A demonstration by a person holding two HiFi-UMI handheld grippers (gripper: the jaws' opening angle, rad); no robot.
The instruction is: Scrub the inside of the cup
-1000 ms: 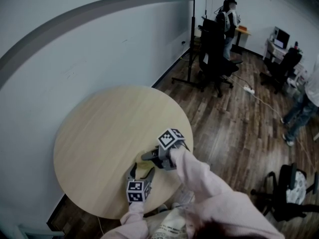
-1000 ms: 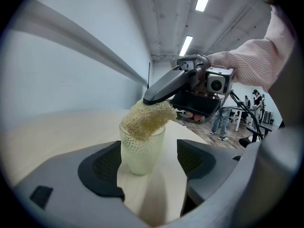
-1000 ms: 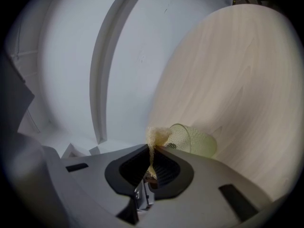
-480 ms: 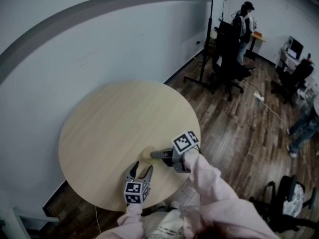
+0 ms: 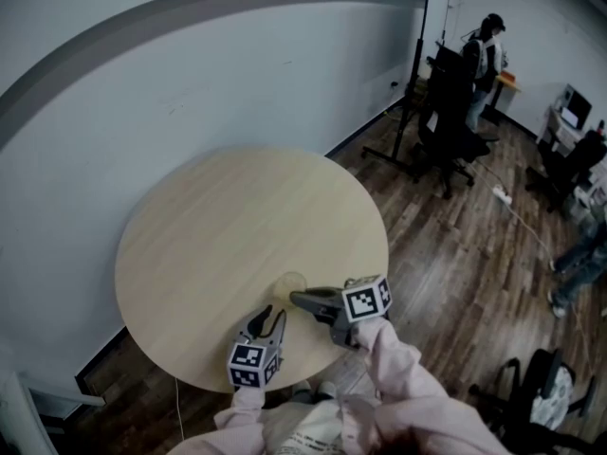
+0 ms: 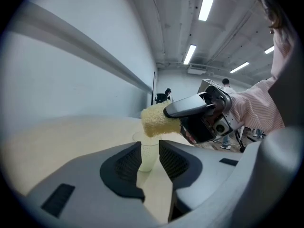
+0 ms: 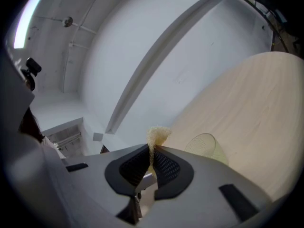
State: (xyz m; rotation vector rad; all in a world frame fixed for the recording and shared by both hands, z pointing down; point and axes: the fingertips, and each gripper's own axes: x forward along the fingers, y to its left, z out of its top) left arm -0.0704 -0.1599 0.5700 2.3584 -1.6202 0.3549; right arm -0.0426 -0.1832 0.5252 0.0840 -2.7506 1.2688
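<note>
A clear plastic cup [image 5: 289,282] stands upright on the round wooden table [image 5: 218,216], near its front edge. My right gripper [image 5: 296,299] is shut on a yellow sponge [image 7: 156,136] and hovers just to the right of the cup's [image 7: 206,146] rim. In the left gripper view the sponge [image 6: 159,120] hangs over the cup [image 6: 147,153] in the right gripper [image 6: 199,113]. My left gripper [image 5: 266,313] sits a little short of the cup. Its jaws are closing, the cup shows in line with the gap, and the pads [image 6: 128,163] do not press on it.
A pale wall curves behind the table. On the wood floor to the right are a stand pole [image 5: 417,83], black office chairs [image 5: 455,112], a standing person [image 5: 486,45] and another person's legs [image 5: 579,263]. A chair [image 5: 541,396] sits at lower right.
The left gripper has let go of the cup, drawn back toward the table edge, and its jaws have narrowed. The right gripper with the sponge has shifted right of the cup.
</note>
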